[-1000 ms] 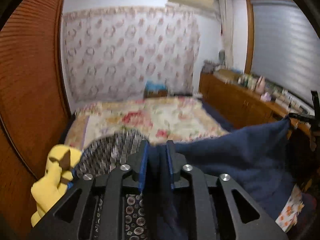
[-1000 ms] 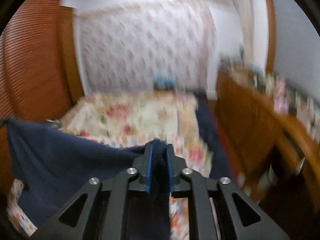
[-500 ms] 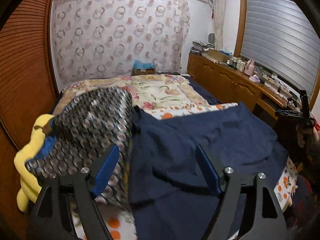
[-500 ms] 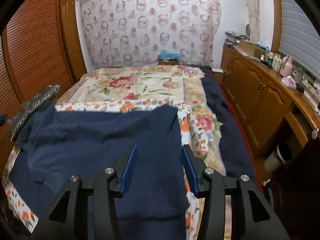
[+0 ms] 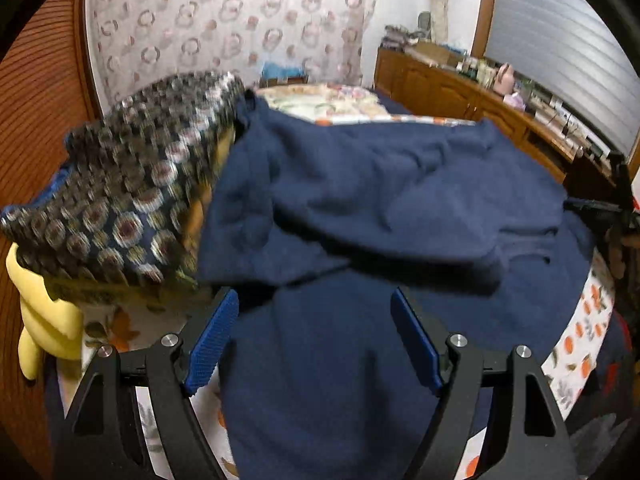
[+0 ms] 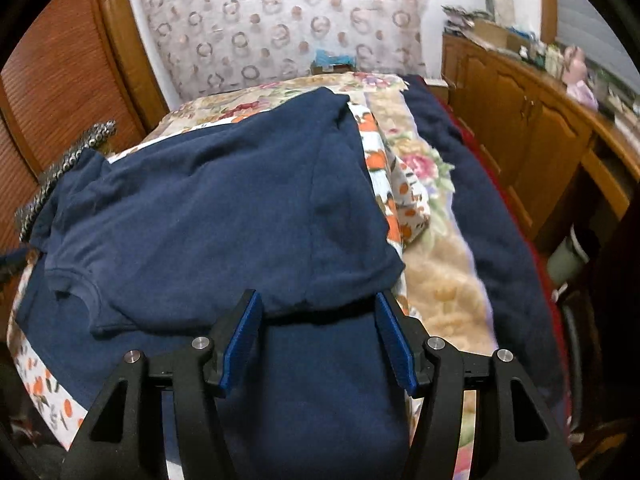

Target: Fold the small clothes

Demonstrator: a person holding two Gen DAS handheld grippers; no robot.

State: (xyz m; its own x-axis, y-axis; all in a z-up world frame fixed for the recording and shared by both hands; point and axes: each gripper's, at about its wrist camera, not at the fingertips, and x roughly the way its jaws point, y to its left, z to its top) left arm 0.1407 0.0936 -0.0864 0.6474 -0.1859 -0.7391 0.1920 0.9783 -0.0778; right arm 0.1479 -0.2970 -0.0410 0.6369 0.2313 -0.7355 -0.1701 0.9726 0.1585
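A navy blue T-shirt (image 5: 380, 200) (image 6: 208, 216) lies folded over on the near end of the bed, its upper layer lapped over the lower one. Low over its near left part, my left gripper (image 5: 314, 300) stands open, its blue pads (image 5: 212, 336) wide apart and free of the cloth. Over the shirt's near right part hangs my right gripper (image 6: 318, 304), jaws still opening, blue pads (image 6: 240, 332) clear of the fabric. The right gripper (image 5: 612, 208) also shows at the left view's right edge.
A dark circle-patterned cushion (image 5: 120, 200) and a yellow plush toy (image 5: 44, 312) sit at the bed's left. The floral bedspread (image 6: 424, 184) and a dark blanket (image 6: 488, 200) run along the right. Wooden cabinets (image 6: 532, 128) line the right wall, a louvred door (image 6: 52, 80) the left.
Both grippers were shut on the shirt's raised edge a second ago. They have let go and opened, and the shirt has dropped flat onto the bed. Both have sunk closer to it.
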